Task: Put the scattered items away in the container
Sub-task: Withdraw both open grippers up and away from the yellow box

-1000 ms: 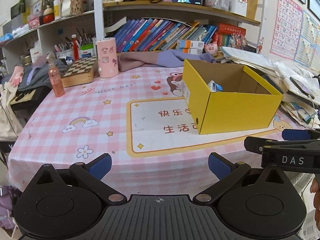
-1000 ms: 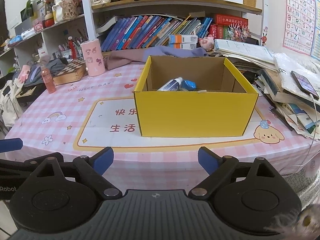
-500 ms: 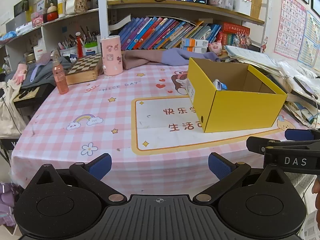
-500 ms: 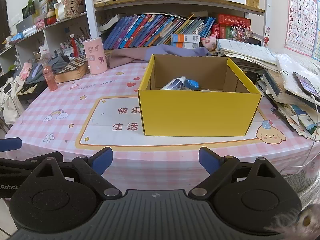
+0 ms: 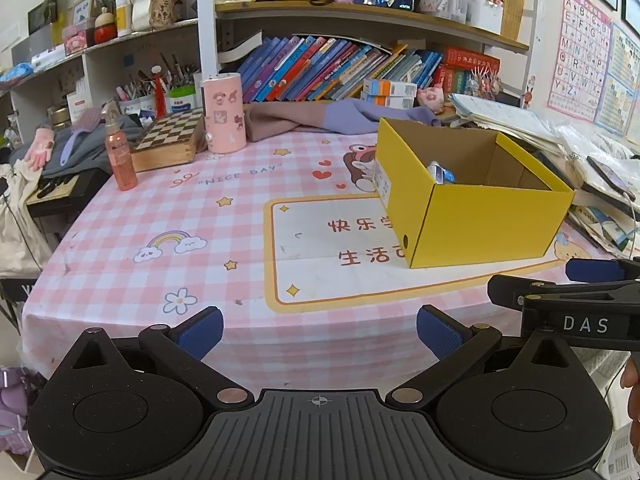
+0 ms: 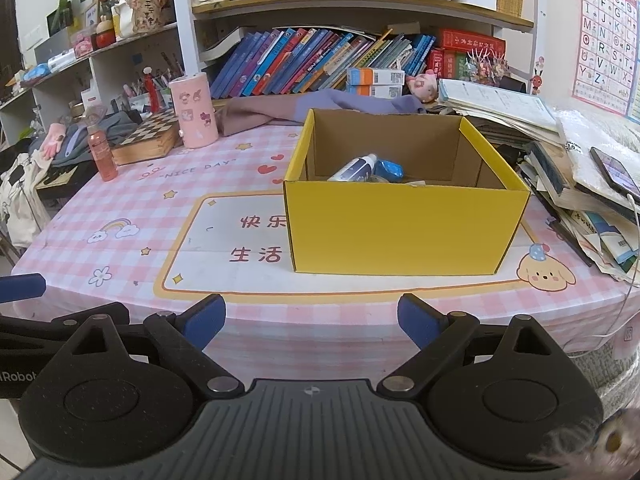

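Both grippers wide apart, empty, near table edge.
Right view: white bottle (image 6: 354, 168) & blue packet (image 6: 389, 169) inside yellow box (image 6: 404, 228); left view mostly hides them.

A bottle (image 6: 354, 169) lies in the box (image 6: 404, 228), seemingly beside a packet (image 6: 389, 169).

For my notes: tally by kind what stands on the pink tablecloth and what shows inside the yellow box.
Yellow box: 1
White tube in box: 1
Blue packet in box: 1
Pink canister: 1
Orange spray bottle: 1
Chessboard box: 1
Total: 6; the box's near wall may hide more.
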The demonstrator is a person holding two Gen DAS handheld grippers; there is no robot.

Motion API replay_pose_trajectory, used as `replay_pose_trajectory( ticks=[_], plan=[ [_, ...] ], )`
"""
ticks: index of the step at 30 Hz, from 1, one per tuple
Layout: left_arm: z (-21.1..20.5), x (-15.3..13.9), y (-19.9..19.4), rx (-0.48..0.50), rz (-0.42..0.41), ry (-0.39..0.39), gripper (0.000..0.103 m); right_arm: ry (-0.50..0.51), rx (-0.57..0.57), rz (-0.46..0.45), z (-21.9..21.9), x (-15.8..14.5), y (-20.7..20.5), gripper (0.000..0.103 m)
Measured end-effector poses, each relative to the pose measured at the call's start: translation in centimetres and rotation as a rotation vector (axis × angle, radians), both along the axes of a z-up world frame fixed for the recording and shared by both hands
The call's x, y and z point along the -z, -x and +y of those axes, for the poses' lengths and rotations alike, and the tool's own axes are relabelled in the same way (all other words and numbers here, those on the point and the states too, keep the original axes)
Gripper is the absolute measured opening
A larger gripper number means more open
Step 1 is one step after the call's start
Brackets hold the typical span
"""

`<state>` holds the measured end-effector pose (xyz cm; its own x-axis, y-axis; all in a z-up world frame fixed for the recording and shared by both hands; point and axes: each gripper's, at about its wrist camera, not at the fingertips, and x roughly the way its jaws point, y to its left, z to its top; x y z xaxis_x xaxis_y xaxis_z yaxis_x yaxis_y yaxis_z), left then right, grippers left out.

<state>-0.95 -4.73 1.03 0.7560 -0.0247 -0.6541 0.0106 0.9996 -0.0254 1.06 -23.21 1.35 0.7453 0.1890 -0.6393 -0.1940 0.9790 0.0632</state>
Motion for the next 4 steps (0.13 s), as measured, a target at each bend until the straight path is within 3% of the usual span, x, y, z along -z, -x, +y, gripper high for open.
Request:
replay_pose_trajectory(
  ticks=[4],
  plan=[
    [0.02,0.08,-0.09,0.01,0.0,0.014,0.103,0.0,-0.001,0.002,-0.01,0.02,-0.01,0.093]
  ],
)
